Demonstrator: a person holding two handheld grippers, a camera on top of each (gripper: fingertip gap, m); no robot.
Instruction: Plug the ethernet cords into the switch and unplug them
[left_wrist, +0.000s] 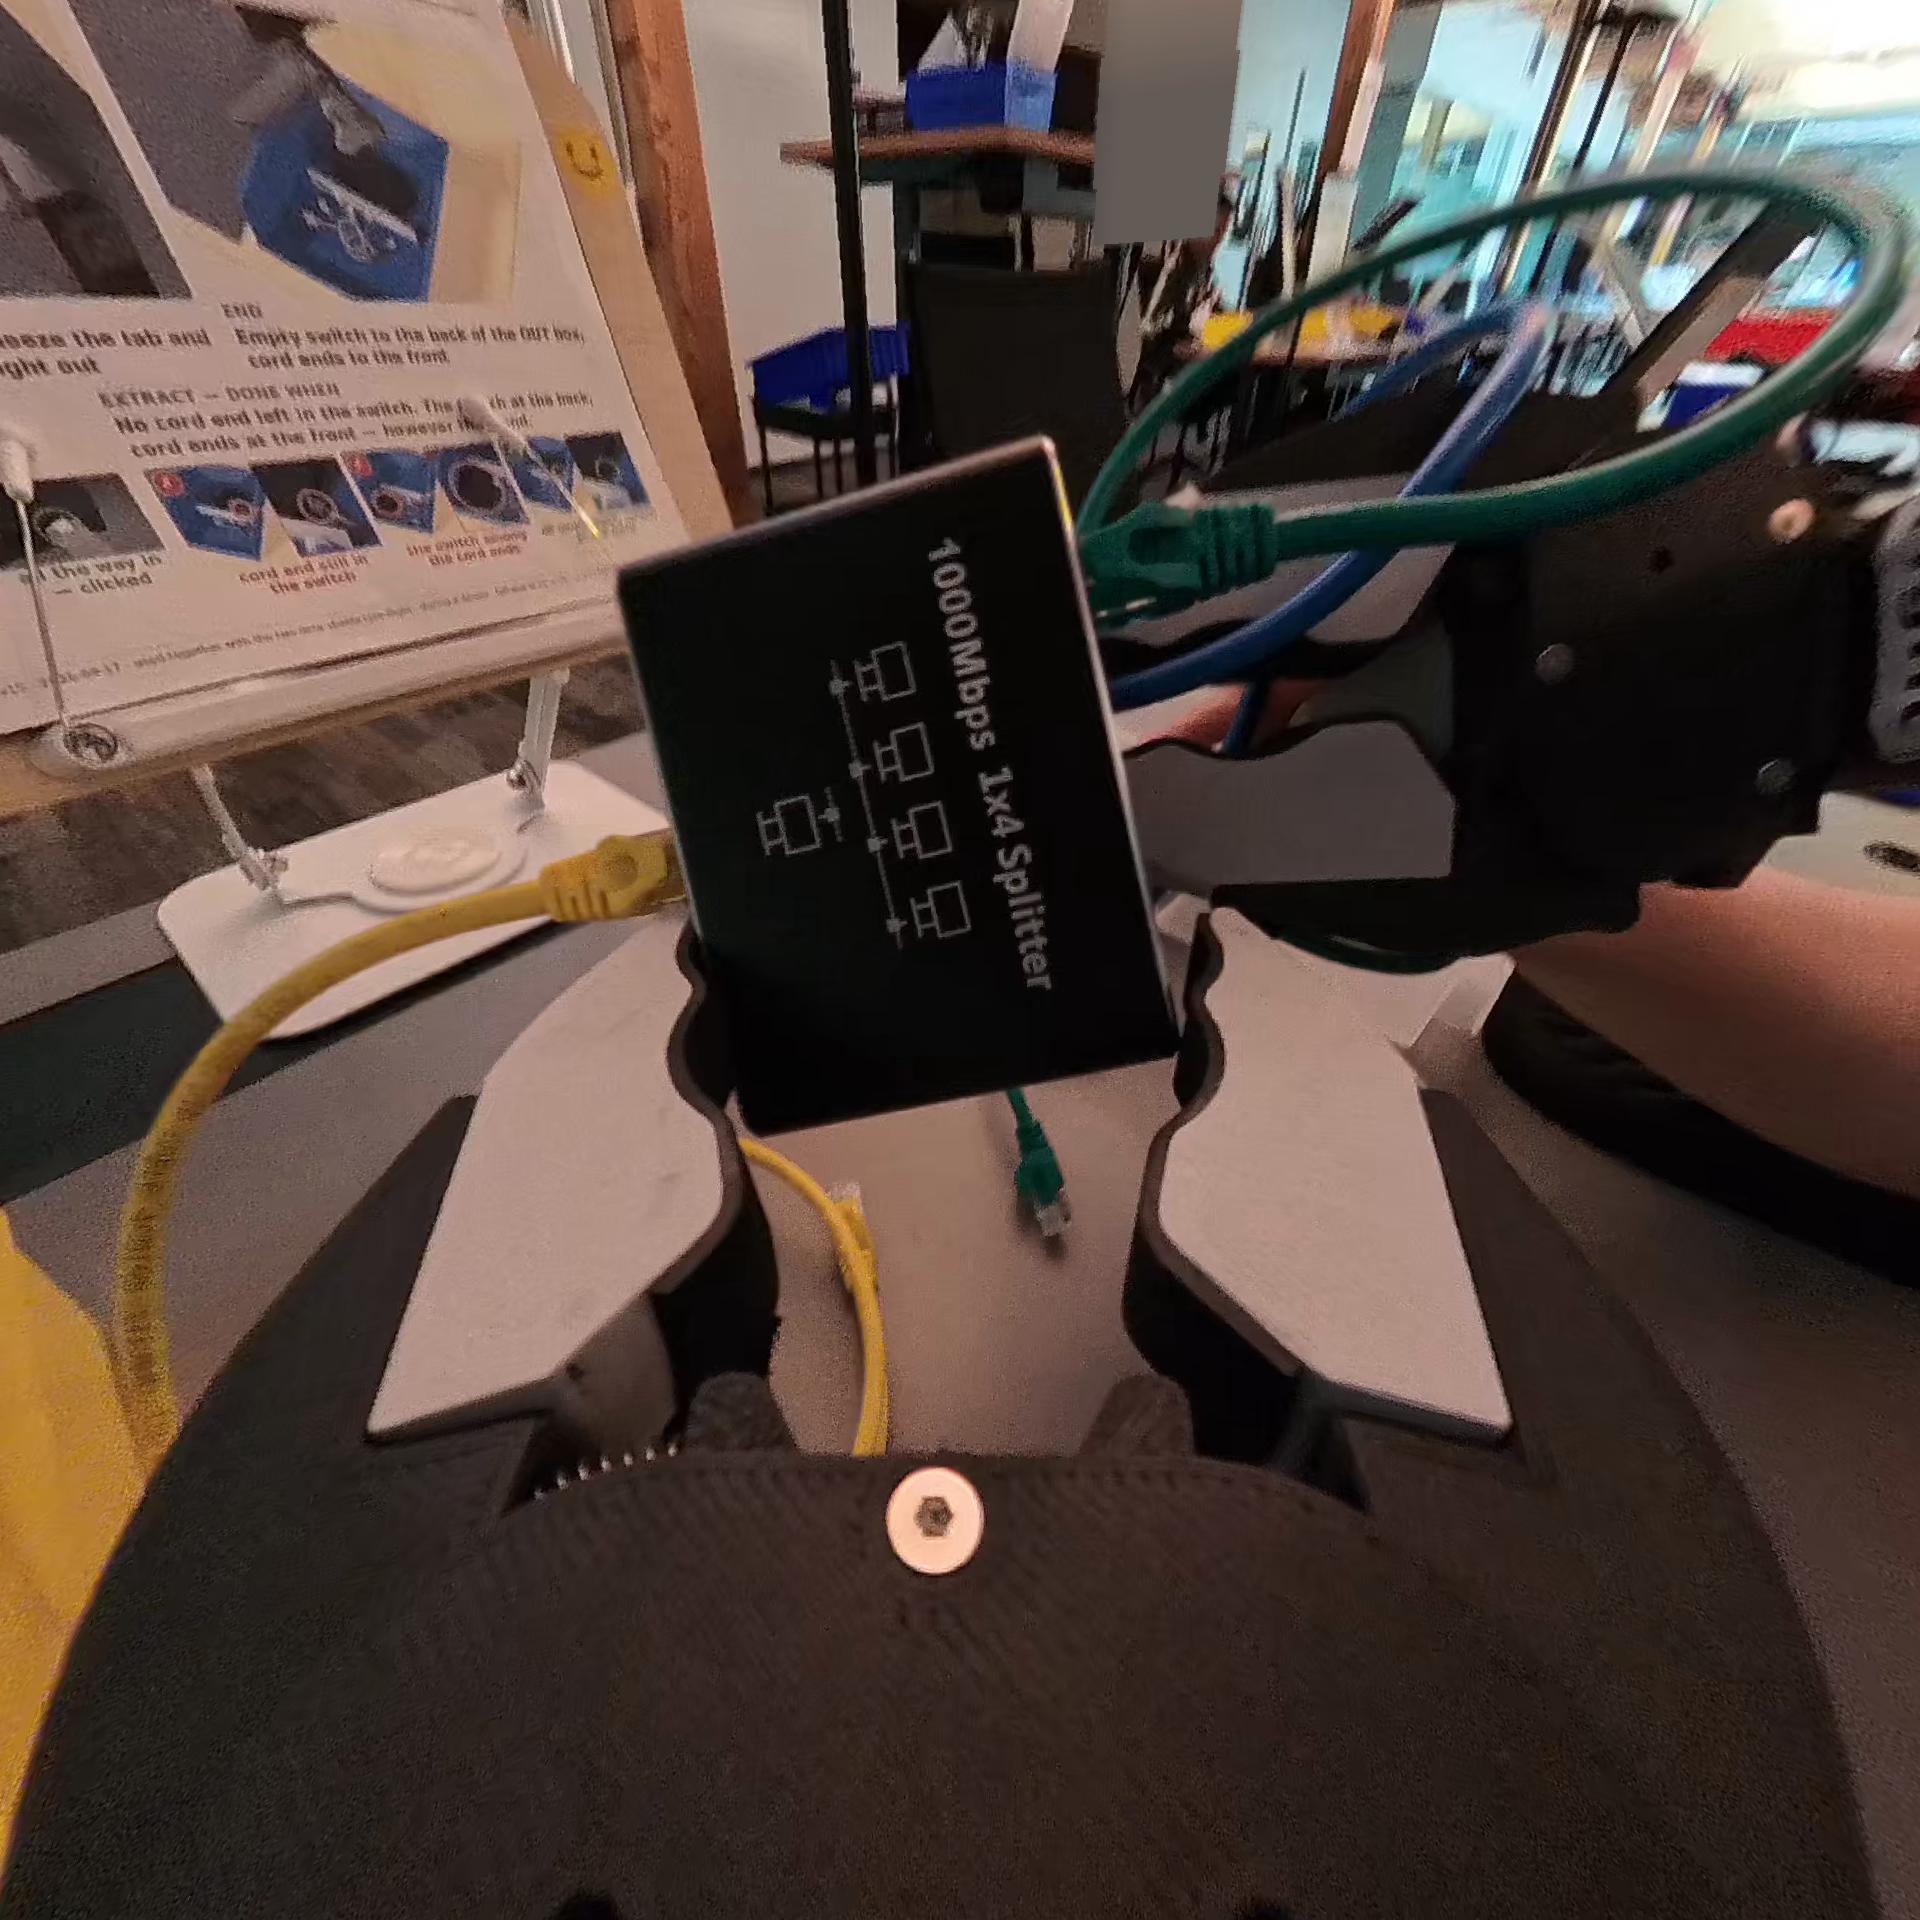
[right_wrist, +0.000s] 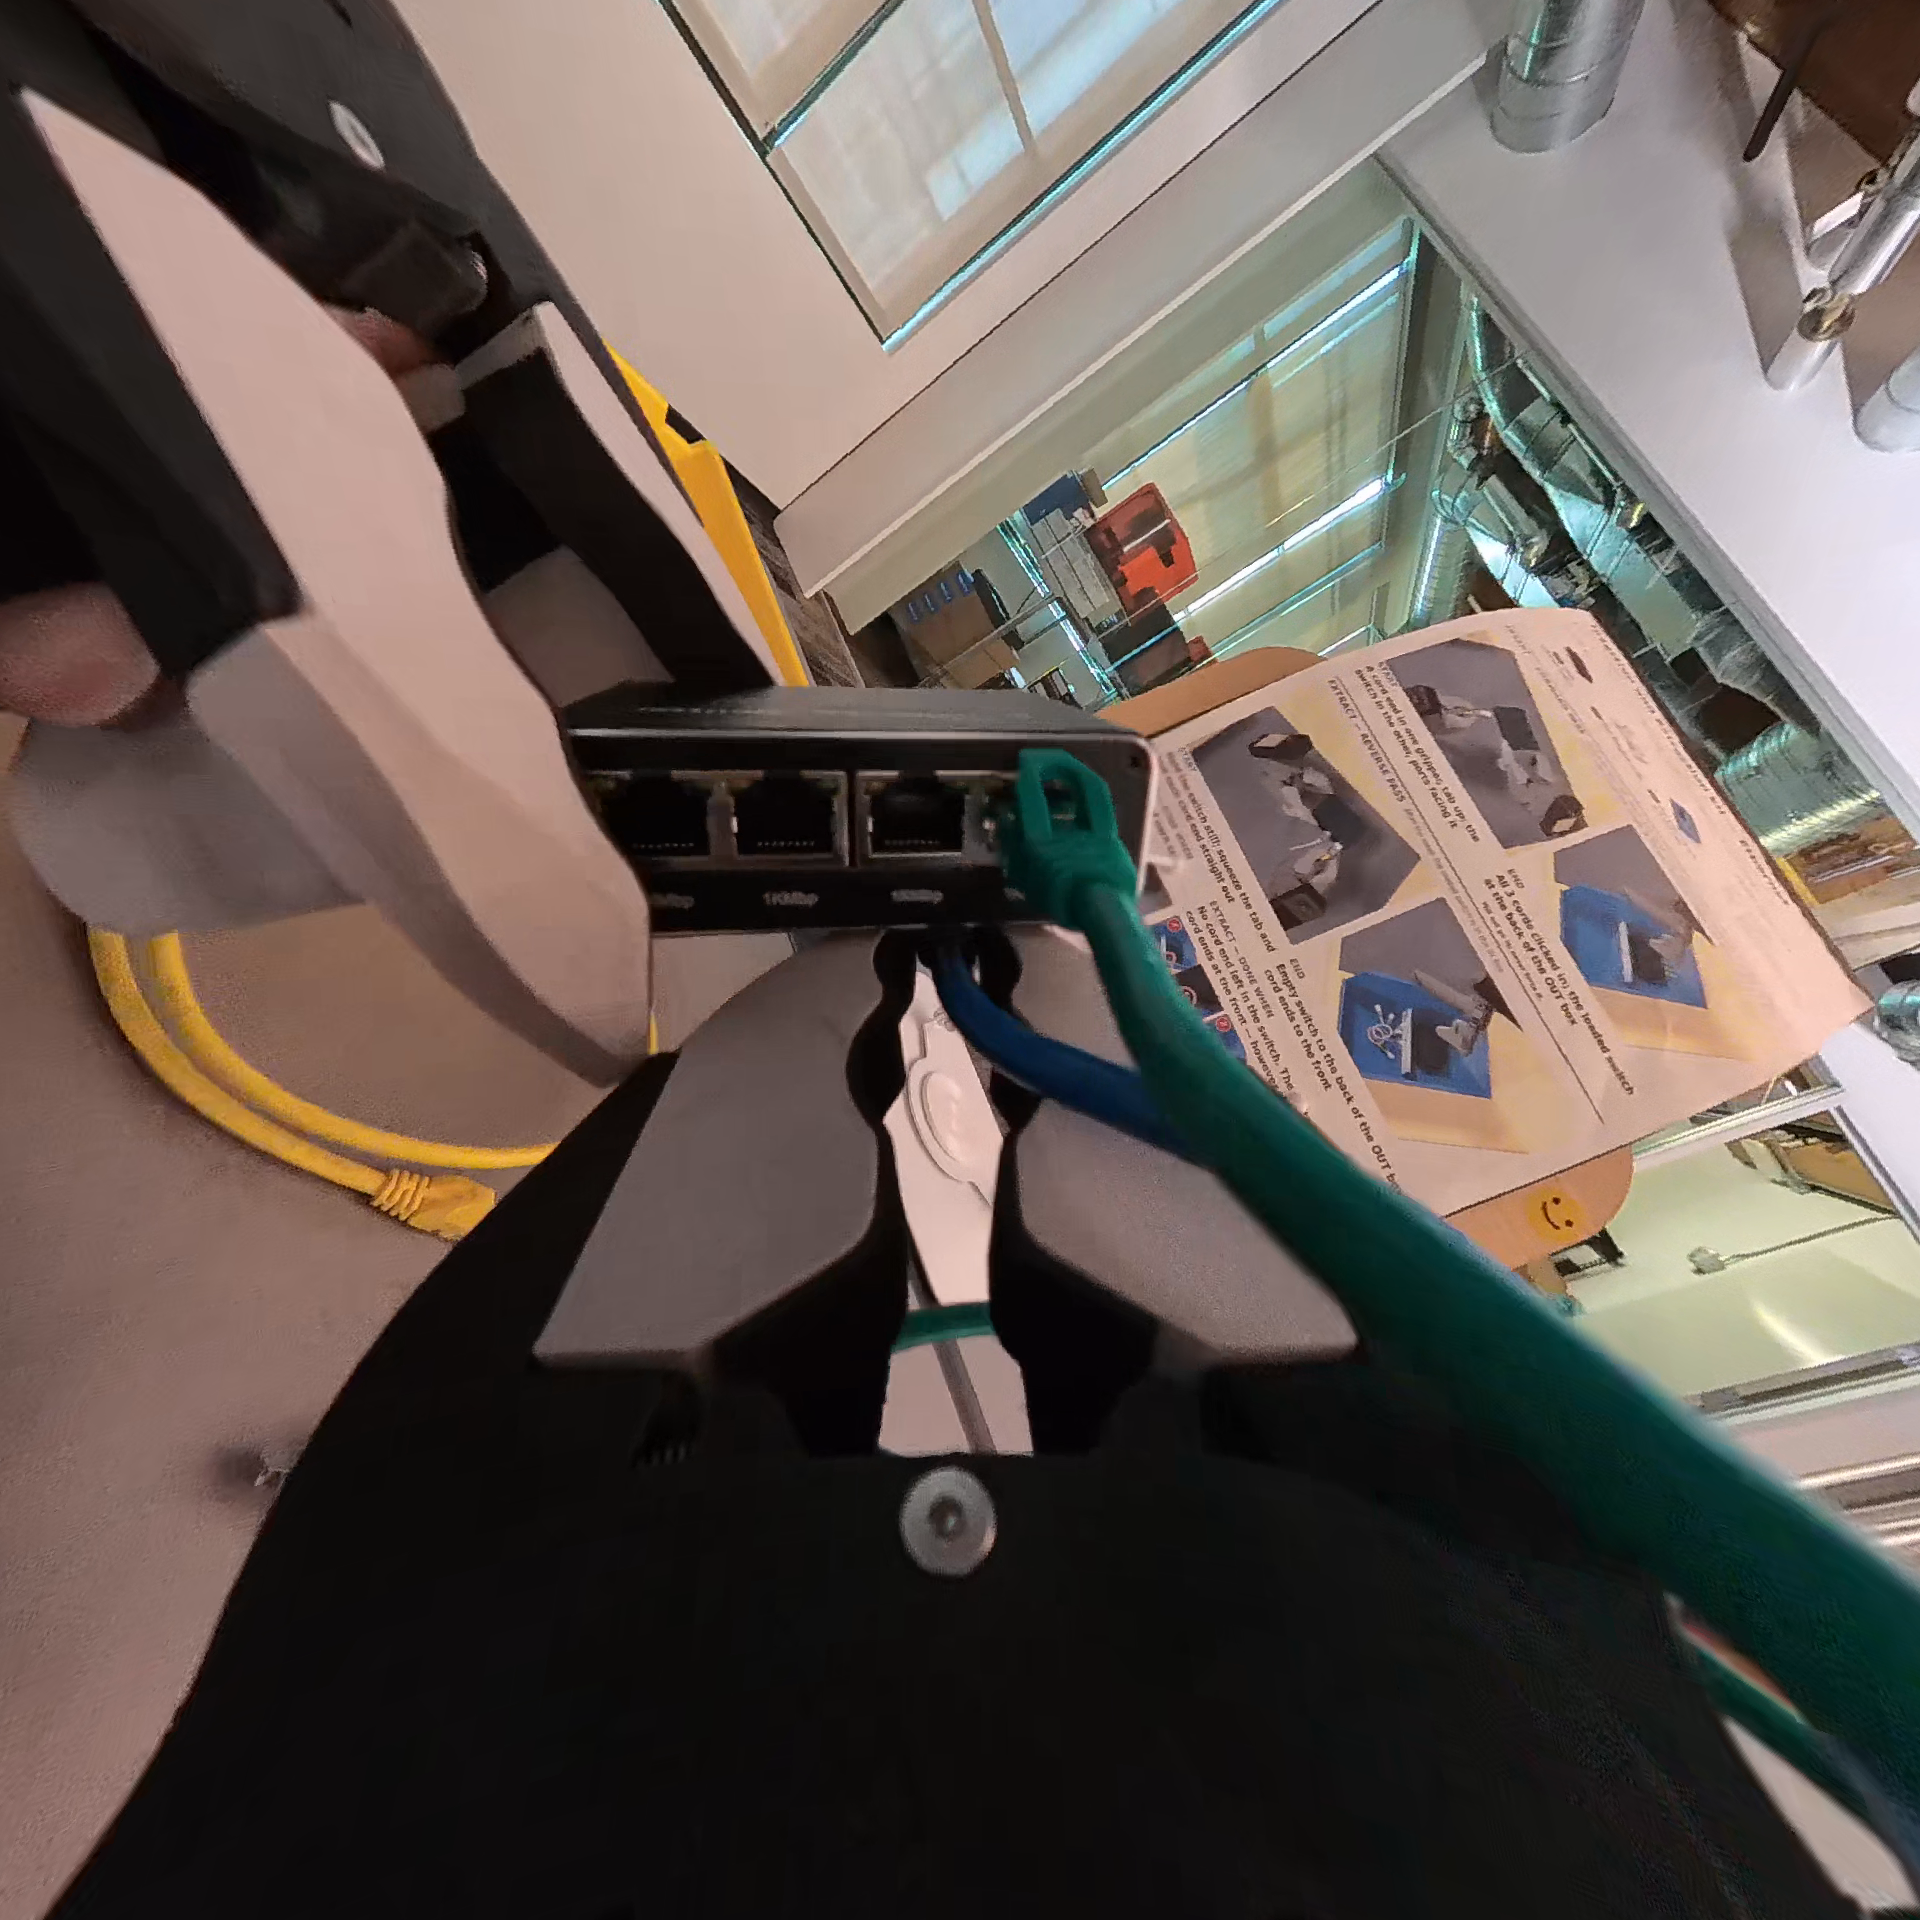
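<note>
Grey tabletop (left_wrist: 925, 1299) is lying beneath the left gripper (left_wrist: 935, 1029), which is clamping the black switch (left_wrist: 904, 790) upright above it. Alongside, the right gripper (right_wrist: 945, 966) is pinching the blue cord (right_wrist: 1039, 1060) just below the ports, beside the plugged-in green cord (right_wrist: 1060, 831). One yellow cord (left_wrist: 613, 878) is meeting the switch's left edge.

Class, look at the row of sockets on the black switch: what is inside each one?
On the switch, the green cord's plug fills the end socket. The other three look empty. The blue cord passes below, its tip hidden behind the right tongs.
</note>
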